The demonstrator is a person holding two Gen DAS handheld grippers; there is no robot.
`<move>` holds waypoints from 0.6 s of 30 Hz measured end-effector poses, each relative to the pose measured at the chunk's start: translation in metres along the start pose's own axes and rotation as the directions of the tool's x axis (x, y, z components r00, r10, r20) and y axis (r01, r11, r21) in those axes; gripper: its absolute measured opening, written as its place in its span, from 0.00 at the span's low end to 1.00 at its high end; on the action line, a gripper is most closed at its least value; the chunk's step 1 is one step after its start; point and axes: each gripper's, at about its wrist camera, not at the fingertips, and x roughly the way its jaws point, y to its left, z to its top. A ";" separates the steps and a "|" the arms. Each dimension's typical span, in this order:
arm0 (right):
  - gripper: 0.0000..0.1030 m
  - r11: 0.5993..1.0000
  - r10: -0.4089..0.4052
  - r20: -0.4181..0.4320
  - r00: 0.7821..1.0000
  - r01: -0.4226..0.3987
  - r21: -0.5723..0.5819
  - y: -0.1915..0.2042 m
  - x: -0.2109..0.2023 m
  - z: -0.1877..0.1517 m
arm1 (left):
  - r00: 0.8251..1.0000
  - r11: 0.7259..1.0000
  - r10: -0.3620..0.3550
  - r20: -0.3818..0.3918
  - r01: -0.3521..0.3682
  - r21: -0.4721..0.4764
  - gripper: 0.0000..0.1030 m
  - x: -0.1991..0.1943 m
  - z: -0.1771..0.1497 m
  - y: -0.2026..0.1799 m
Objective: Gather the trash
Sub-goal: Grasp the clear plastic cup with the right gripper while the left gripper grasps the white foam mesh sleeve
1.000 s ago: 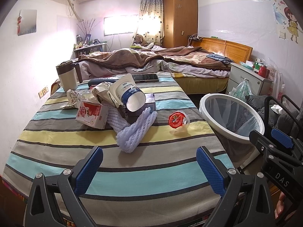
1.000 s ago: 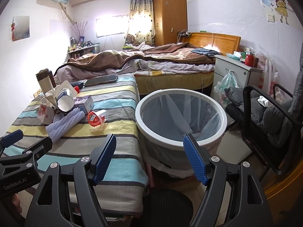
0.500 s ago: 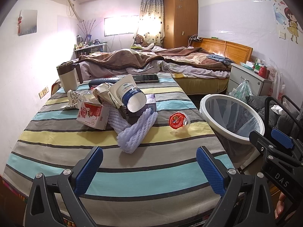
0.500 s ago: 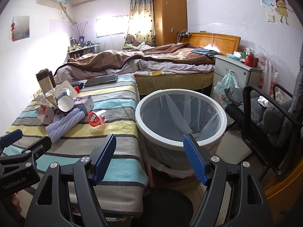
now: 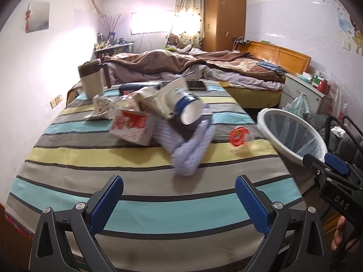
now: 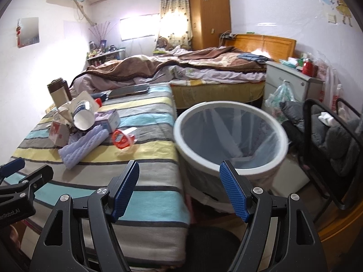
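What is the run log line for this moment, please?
left hand-held gripper open | right hand-held gripper open | trash pile on striped cloth | bin empty

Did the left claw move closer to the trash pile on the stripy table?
Yes. The left claw went forward: against the striped cloth, the purple foam wrap now lies nearer its fingertips.

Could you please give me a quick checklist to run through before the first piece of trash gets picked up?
1. Left gripper open and empty: ok.
2. Right gripper open and empty: ok.
3. Trash bin lined, mouth unobstructed: ok.
4. Purple foam wrap nearest to the left gripper, nothing lying on its near end: ok.
5. Red-lidded cup lying apart from the pile: ok.
6. Cup or carton empty: cannot tell.
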 end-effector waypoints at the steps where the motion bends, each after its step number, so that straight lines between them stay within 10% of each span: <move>1: 0.72 1.000 0.014 -0.005 1.000 -0.014 -0.001 0.003 0.004 0.001 | 1.000 1.000 -0.003 -0.002 0.003 -0.010 0.97 0.001 0.000 0.006; 18: 0.72 0.990 0.133 -0.089 0.987 -0.136 -0.028 0.047 0.061 0.028 | 0.993 0.995 -0.091 -0.074 0.088 -0.047 0.97 0.038 0.016 0.039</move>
